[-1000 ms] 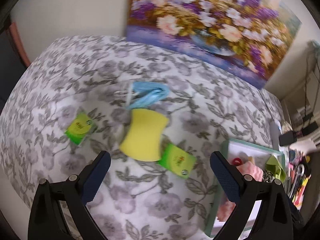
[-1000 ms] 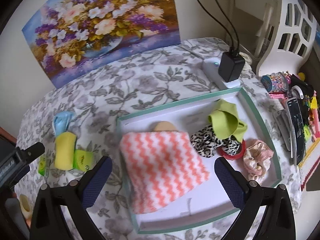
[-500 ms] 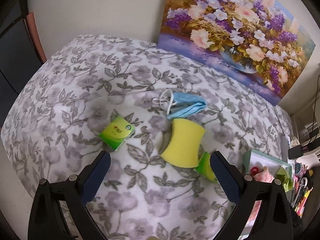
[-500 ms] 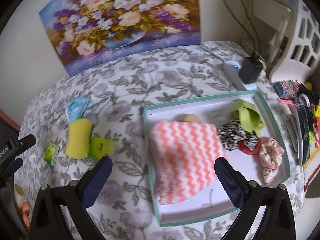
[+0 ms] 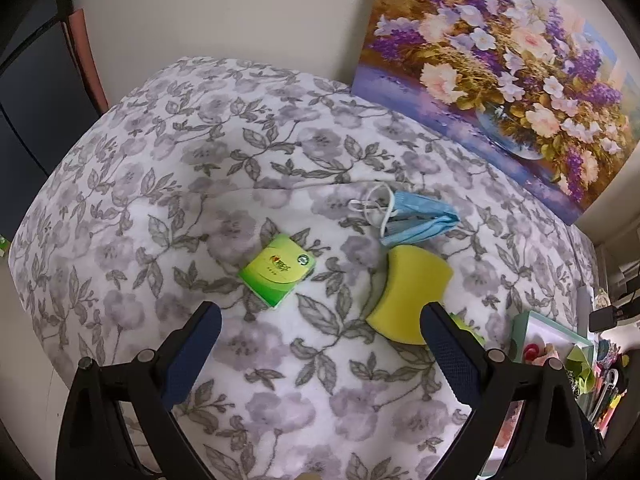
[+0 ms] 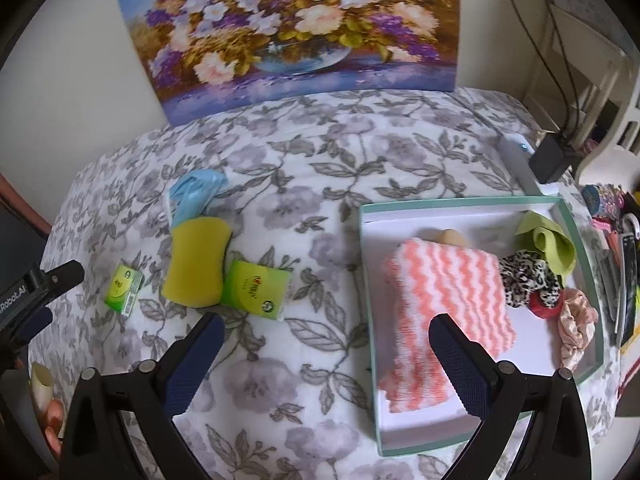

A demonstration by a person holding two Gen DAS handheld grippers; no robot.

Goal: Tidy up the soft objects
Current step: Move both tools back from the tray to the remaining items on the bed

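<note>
The left gripper (image 5: 320, 336) is held above the floral cloth (image 5: 192, 184) with its fingers spread wide and nothing between them. A small green tissue pack (image 5: 277, 270) is seen just ahead of the gap, lying flat. A yellow sponge (image 5: 412, 300) lies to its right, partly hidden by the right finger, and a blue face mask (image 5: 416, 222) touches the sponge's far edge. The right gripper (image 6: 326, 346) is likewise spread and empty, poised over the cloth beside the green-rimmed tray (image 6: 582, 264). In the tray are noted a pink zigzag cloth (image 6: 444, 308), a leopard scrunchie (image 6: 520, 276), a lime cloth (image 6: 548, 244) and a pale pink scrunchie (image 6: 576, 324). A second green tissue pack (image 6: 256, 288) is seen touching the sponge's right side. A flower painting (image 6: 304, 28) is propped against the wall.
</note>
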